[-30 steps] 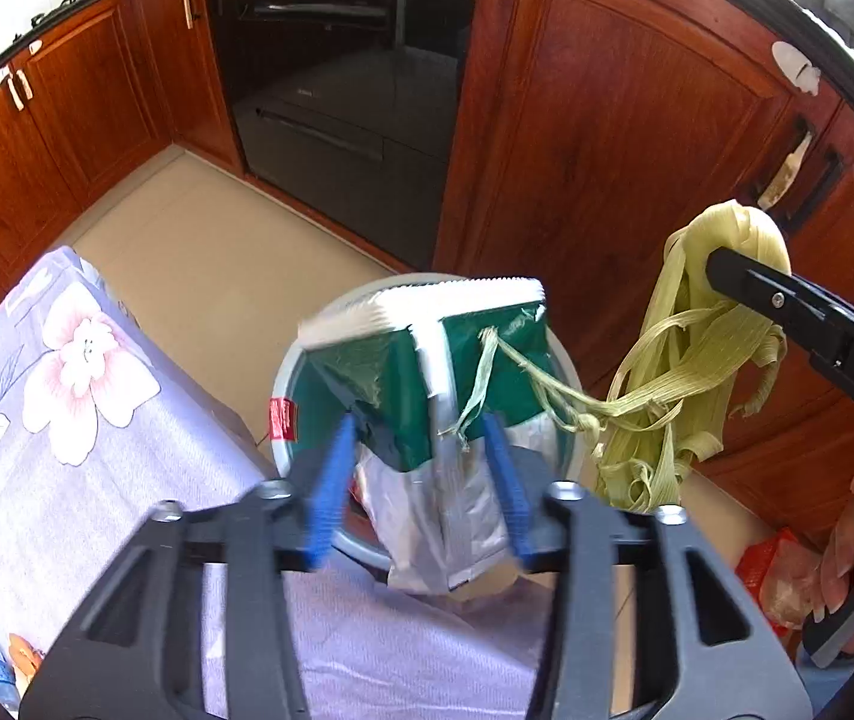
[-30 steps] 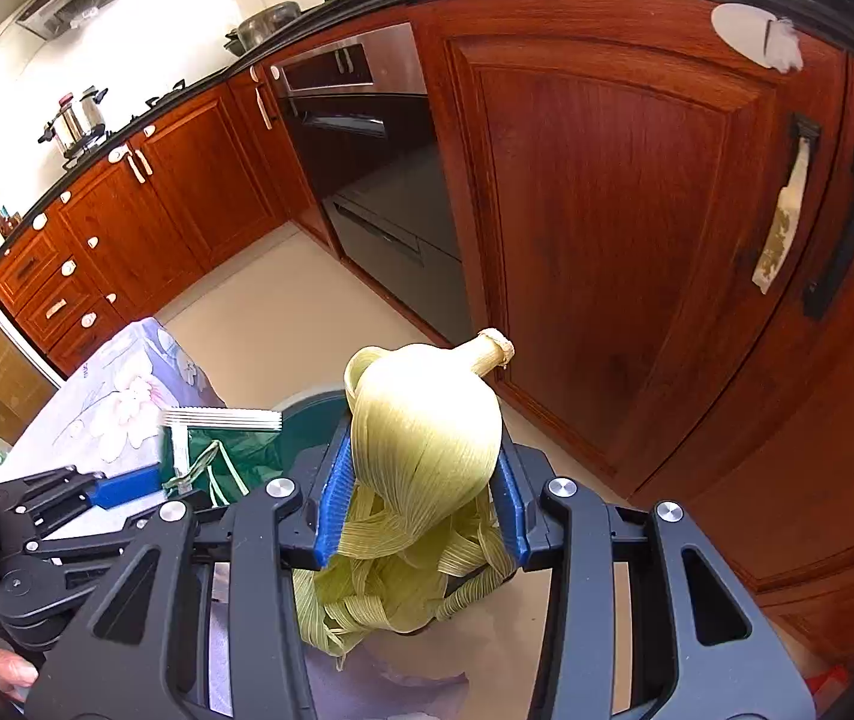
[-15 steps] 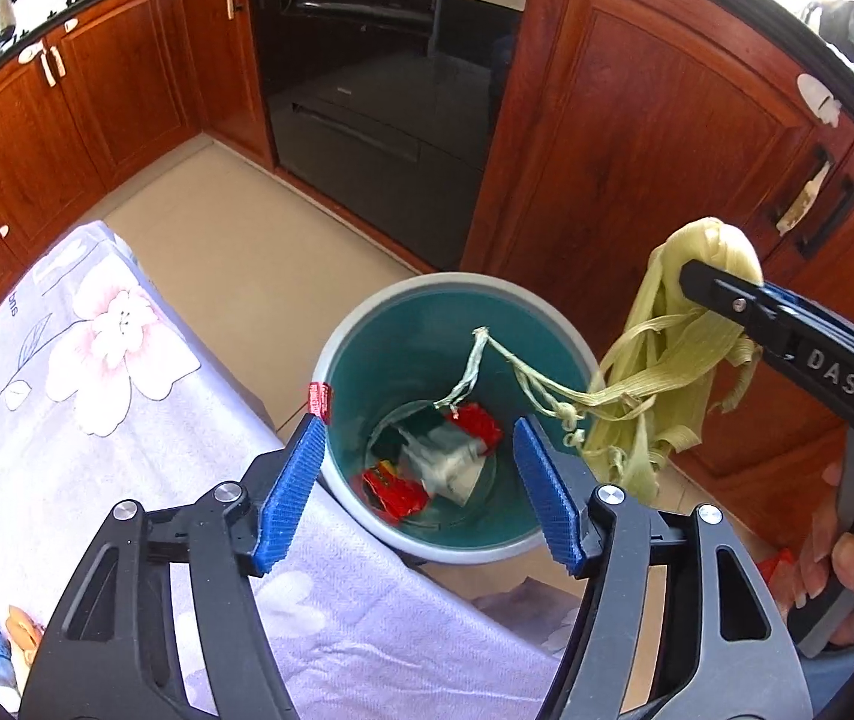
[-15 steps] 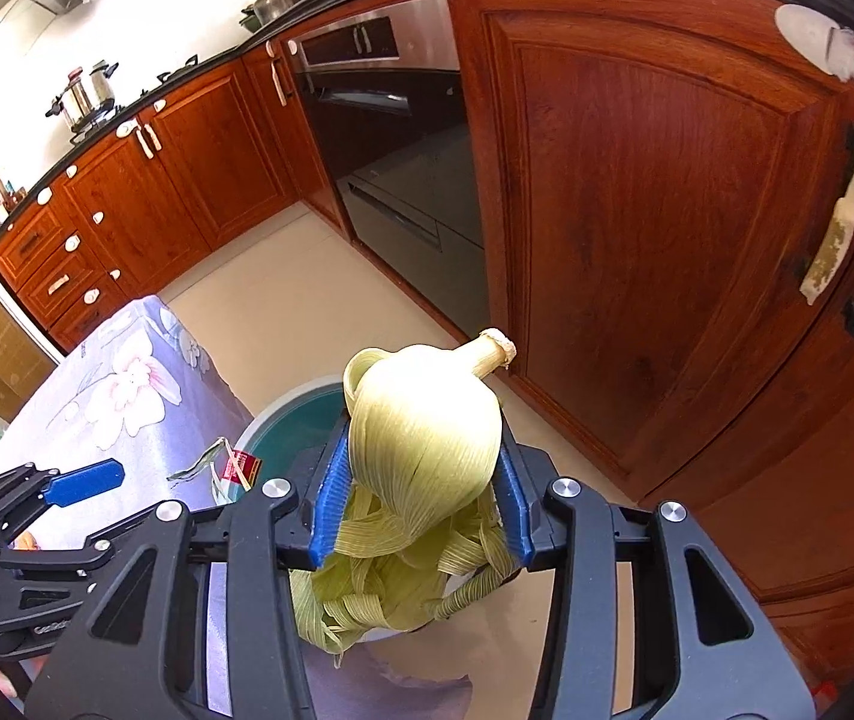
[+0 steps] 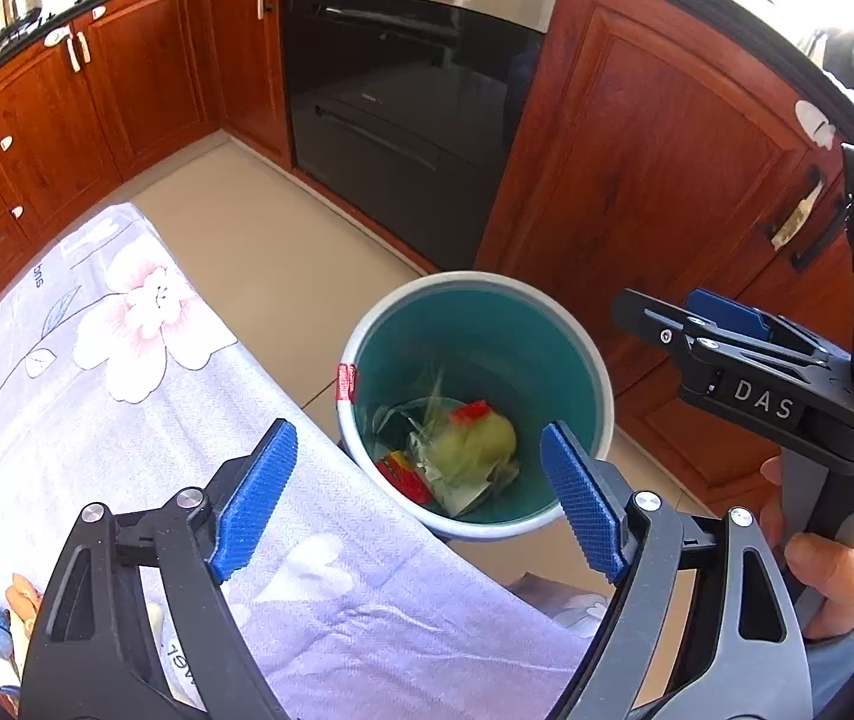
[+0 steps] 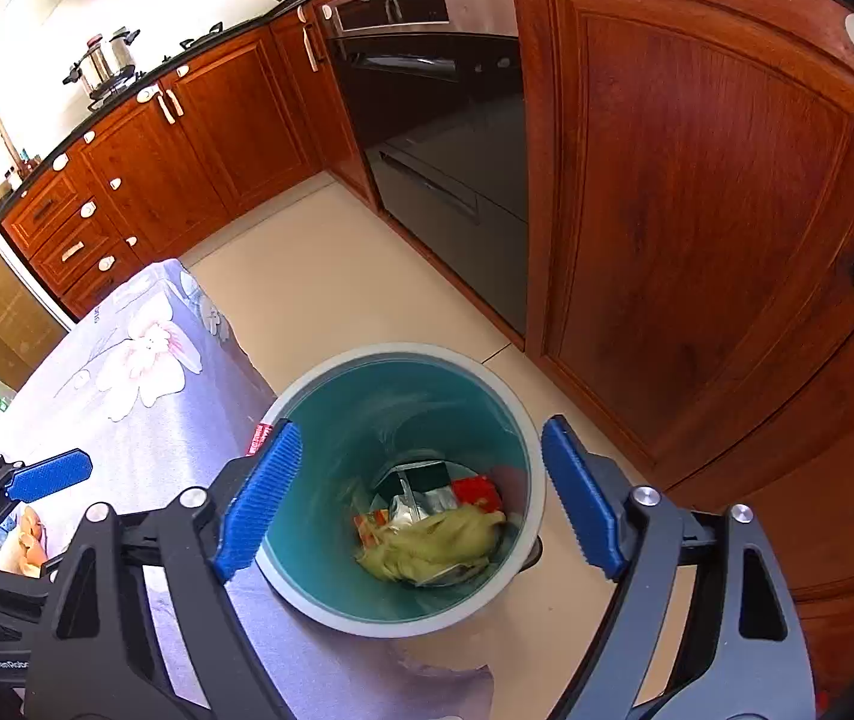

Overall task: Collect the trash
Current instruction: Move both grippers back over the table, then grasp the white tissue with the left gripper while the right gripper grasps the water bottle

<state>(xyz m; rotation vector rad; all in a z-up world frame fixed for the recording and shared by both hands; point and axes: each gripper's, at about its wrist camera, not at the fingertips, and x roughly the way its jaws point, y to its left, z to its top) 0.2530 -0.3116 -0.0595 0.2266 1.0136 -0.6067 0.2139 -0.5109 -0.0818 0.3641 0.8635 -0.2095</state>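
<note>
Husk [image 6: 436,543] now down in bin [image 6: 403,354]

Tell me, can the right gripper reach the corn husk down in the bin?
Probably yes: the right gripper, jaws opening and empty, hangs over the open bin, with the corn husk lying uncovered on top.

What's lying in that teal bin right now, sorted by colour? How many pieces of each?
Inside the bin, as far as the pile shows:
Yellow-green corn husk bundle: 1
Red wrappers: 2
Green-and-silver bag: 1
Total: 4 pieces visible; anything buried underneath cannot be counted.
</note>
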